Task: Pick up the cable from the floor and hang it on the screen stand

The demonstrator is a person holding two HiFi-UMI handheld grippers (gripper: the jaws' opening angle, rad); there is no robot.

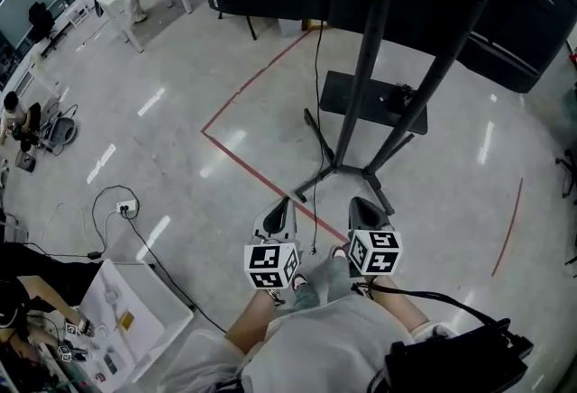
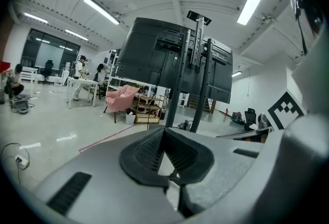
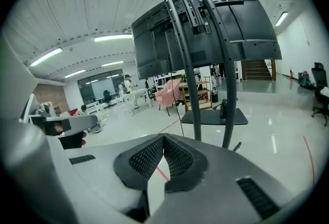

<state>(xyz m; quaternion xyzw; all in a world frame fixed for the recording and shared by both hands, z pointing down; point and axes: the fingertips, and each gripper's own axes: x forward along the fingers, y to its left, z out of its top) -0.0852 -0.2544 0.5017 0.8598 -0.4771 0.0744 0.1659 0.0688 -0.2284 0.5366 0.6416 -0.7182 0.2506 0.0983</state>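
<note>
Evidently not yet begun: thin black cable (image 1: 316,112) hanging beside the screen stand (image 1: 359,85), lower end down on the floor (image 1: 180,94) between left gripper (image 1: 281,211) and right gripper (image 1: 365,209). Tongs on both pressed together, gripping nothing. Next, probably: part one pair, reach down, pinch the loose end, lift toward the stand.

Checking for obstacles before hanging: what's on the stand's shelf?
A small dark object sits on the shelf beside the right pole. What it is can't be told; the poles cover strips of the shelf.
</note>
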